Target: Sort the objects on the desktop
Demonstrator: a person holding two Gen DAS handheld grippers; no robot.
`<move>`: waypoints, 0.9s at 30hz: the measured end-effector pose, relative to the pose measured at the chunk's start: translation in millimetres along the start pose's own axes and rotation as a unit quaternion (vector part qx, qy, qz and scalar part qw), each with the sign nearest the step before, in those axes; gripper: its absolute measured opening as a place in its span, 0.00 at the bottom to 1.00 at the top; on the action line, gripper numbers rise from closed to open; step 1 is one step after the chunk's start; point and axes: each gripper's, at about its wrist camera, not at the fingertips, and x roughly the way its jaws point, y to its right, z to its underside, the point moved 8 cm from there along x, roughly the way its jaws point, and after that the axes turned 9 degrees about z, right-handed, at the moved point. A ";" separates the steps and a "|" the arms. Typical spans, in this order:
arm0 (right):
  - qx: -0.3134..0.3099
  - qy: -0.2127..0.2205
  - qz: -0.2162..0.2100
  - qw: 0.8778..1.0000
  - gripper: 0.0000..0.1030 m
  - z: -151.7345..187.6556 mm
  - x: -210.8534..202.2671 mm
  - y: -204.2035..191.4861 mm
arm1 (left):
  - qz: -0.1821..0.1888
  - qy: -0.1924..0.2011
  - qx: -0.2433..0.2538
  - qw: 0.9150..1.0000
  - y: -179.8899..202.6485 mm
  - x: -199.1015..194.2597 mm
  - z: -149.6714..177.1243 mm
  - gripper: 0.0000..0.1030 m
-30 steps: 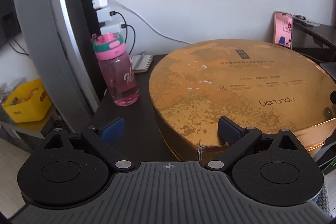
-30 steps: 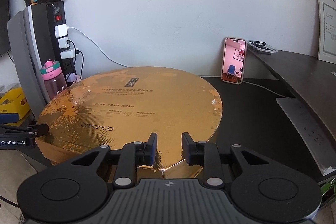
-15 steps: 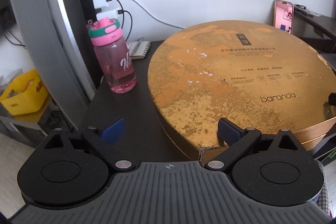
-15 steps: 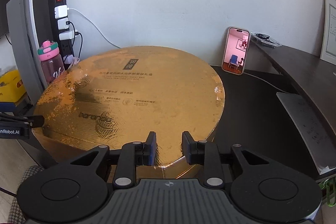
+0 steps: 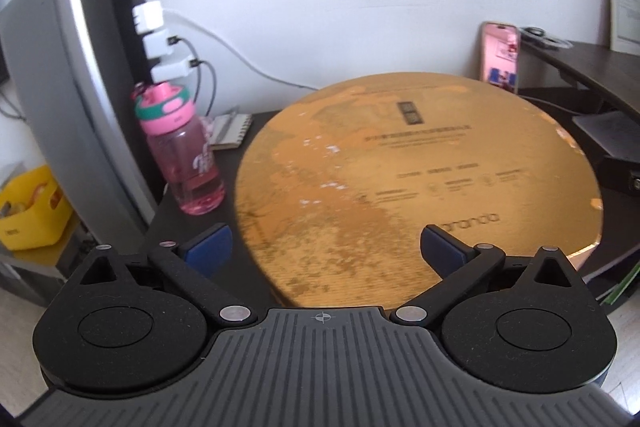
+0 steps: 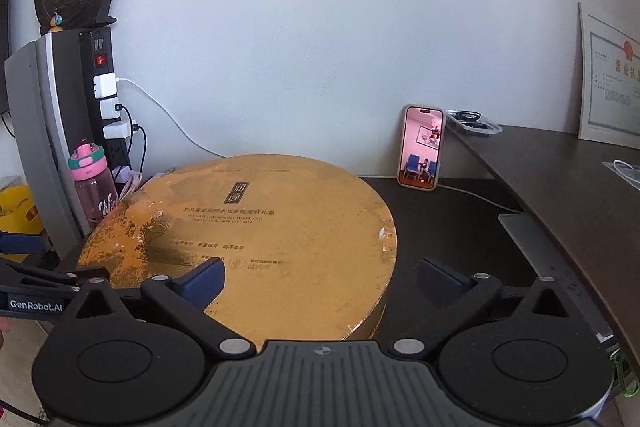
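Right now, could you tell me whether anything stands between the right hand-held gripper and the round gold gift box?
Nothing visible does. The right hand-held gripper is open right at the near edge of the round gold gift box. The pink water bottle and phone stand beyond the box, not in the way.

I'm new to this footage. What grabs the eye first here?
The big round gold box fills the middle of the dark desk, with both open grippers, left and right, over its near edge. A pink bottle stands to its left; a lit phone leans on the wall behind.

power strip [image 6: 105, 95] with white chargers; yellow bin [image 5: 30, 213]; framed certificate [image 6: 612, 83]
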 end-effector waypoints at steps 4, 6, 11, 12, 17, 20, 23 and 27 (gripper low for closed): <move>0.003 -0.009 -0.001 1.000 0.99 7.1 -2.4 2.4 | 0.015 -0.021 0.017 1.000 22.9 5.9 13.5 1.00; 0.006 -0.015 0.009 1.000 0.99 10.1 0.4 4.6 | 0.023 -0.034 0.022 0.999 30.9 9.7 22.1 1.00; 0.019 -0.030 0.017 0.999 0.99 14.3 5.8 5.4 | 0.024 -0.046 0.020 0.998 34.9 10.5 33.2 1.00; 0.020 -0.032 0.017 0.999 0.99 15.1 6.3 4.2 | 0.023 -0.048 0.018 0.998 34.9 10.3 34.7 1.00; 0.007 -0.034 0.022 0.999 0.99 17.6 4.1 -1.8 | 0.025 -0.055 0.010 0.998 33.5 10.9 37.9 1.00; 0.004 -0.036 0.024 0.999 0.99 18.7 3.6 -2.0 | 0.034 -0.061 0.005 0.998 34.1 11.9 40.3 1.00; 0.004 -0.040 0.026 0.999 0.99 20.7 4.7 -0.5 | 0.039 -0.065 0.003 0.997 34.9 12.3 41.7 1.00; 0.004 -0.044 0.028 0.999 0.99 22.6 5.8 0.5 | 0.042 -0.072 0.000 0.996 34.8 14.0 43.9 1.00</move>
